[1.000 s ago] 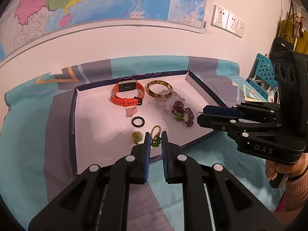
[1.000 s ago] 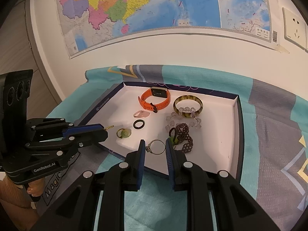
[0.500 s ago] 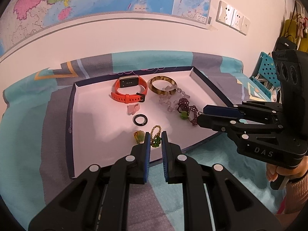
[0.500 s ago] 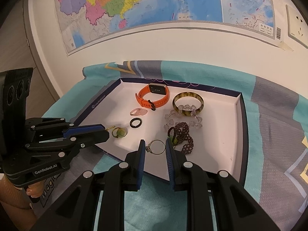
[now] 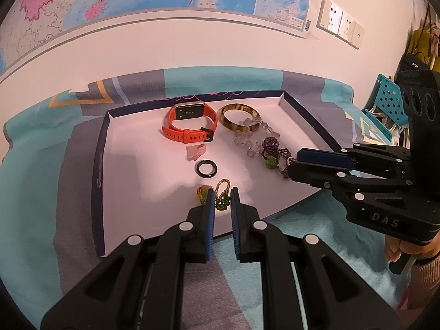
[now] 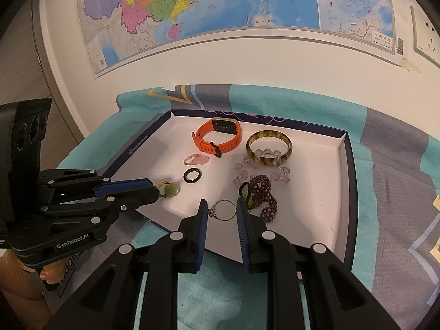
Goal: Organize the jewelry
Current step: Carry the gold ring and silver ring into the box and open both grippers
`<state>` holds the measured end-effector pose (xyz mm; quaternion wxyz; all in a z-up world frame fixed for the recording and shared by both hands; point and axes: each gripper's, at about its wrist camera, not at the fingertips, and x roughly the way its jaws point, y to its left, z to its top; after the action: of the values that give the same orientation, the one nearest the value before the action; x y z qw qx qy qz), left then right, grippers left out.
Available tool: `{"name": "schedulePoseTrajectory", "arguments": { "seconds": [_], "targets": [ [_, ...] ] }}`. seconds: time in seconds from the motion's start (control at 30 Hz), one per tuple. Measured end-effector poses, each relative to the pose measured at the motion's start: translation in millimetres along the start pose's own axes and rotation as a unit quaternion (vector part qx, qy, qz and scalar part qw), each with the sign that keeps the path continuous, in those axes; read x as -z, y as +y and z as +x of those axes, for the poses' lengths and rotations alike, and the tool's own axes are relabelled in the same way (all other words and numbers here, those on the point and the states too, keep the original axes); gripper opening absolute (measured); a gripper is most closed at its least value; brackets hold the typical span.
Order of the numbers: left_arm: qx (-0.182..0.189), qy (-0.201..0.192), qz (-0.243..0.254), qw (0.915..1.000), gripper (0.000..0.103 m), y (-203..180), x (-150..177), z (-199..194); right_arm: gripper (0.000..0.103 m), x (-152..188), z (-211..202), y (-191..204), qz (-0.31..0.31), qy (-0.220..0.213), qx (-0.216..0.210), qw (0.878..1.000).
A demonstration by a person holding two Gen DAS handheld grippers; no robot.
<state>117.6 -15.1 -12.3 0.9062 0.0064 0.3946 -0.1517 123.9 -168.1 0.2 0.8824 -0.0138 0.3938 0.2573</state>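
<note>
Left gripper (image 5: pixel 222 195): fingers slightly apart, straddling the green beaded charm (image 5: pixel 222 199), nothing clamped. Right gripper (image 6: pixel 219 209): likewise parted around the silver ring (image 6: pixel 224 210). Step: approach to a pick, by my reading (closing comes next). White tray (image 6: pixel 337 165) contents: orange watch (image 6: pixel 217 137), amber bangle (image 6: pixel 269 144), black ring (image 6: pixel 193 176), purple bead bracelet (image 6: pixel 261 195).

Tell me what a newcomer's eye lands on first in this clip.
The orange watch at the back of the white tray, beside a mottled bangle. Next, both tongs at the tray's near edge: the left tongs frame a green beaded charm, the right tongs frame a thin silver ring, neither visibly gripped.
</note>
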Motion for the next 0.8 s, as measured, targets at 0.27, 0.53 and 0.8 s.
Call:
{"name": "schedulePoseTrajectory", "arguments": {
  "seconds": [0.27, 0.53, 0.8],
  "targets": [
    [-0.002, 0.004, -0.001, 1.0, 0.012, 1, 0, 4, 0.02, -1, 4, -1, 0.0, 0.003, 0.001, 1.0],
    [-0.003, 0.009, -0.006, 0.9999, 0.012, 3, 0, 8, 0.02, -1, 8, -1, 0.001, 0.009, 0.002, 1.0],
    [-0.005, 0.014, -0.01, 0.9998, 0.012, 4, -1, 12, 0.02, -2, 10, -2, 0.003, 0.013, 0.003, 1.0]
  ]
}}
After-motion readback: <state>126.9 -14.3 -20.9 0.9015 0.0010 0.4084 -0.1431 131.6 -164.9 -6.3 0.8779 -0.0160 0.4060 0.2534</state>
